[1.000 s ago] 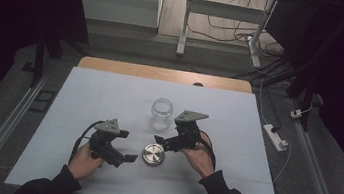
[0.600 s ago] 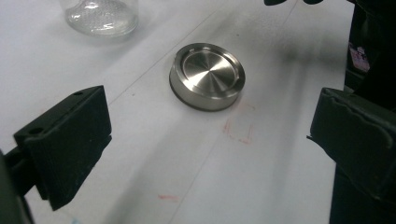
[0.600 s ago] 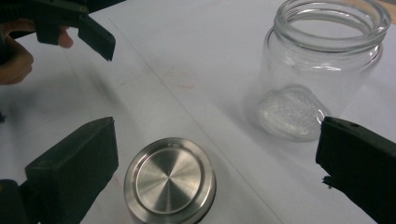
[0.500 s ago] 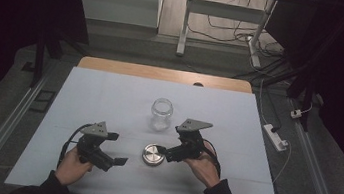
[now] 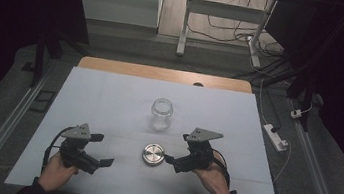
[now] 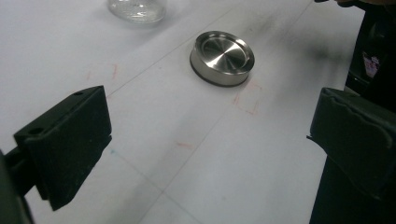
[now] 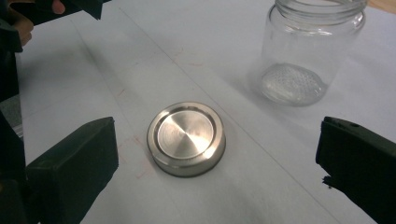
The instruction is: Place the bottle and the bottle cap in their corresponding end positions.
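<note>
Lid: you are flanking the round brushed-steel lid (image 5: pixel 153 154), unlabelled, lying on the white table (image 5: pixel 109 99).
Jar: the clear glass jar (image 5: pixel 161 114) is standing at its 12 o'clock.
Jaws: you are holding the left gripper (image 5: pixel 101 149) and the right gripper (image 5: pixel 176 159) spread, empty.

brushed glossy metal lid (image 7: pixel 187 138), clear smooth glass jar (image 7: pixel 308 51), matt white table (image 5: pixel 109 99)

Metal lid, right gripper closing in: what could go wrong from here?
1. The metal lid lies flat and low on the table; the open right gripper may skid over its smooth rim.
2. The glass jar stands uncapped just behind; a pushed lid or a wide swing could tip it.
</note>
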{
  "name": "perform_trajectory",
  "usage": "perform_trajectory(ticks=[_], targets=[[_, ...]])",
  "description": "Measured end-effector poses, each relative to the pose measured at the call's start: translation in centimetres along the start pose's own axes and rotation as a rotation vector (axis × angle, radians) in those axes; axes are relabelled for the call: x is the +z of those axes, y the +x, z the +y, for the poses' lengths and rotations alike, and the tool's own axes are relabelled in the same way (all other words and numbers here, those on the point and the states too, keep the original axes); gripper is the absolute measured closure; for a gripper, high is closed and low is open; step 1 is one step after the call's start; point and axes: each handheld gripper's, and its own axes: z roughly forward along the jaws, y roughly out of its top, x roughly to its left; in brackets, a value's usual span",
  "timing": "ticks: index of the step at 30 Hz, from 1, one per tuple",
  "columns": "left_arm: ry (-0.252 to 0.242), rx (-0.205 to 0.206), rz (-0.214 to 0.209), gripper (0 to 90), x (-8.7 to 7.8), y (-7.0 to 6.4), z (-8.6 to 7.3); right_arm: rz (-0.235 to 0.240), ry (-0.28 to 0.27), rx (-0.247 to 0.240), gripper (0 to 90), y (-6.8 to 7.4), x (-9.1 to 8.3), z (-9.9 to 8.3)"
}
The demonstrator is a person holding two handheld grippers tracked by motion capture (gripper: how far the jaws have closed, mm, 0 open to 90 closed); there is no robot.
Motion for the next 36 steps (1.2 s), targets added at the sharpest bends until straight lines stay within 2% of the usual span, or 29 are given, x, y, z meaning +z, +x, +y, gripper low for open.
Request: perform_trajectory(ticks=[11, 22, 36], targets=[[-0.019, -0.035, 0.041, 0.0, -2.4, 0.0, -1.9, -0.029, 0.000, 0.017, 0.0, 0.0, -2.1, -1.6], [-0.045, -0.071, 0.083, 0.0, -4.6, 0.0, -3.7, -0.080, -0.009, 0.049, 0.0, -0.3, -4.4, -3.1], [-0.063, -0.123, 0.130, 0.0, -6.3, 0.0, -5.7, -0.159, -0.010, 0.109, 0.0, -0.9, -7.8, -6.0]])
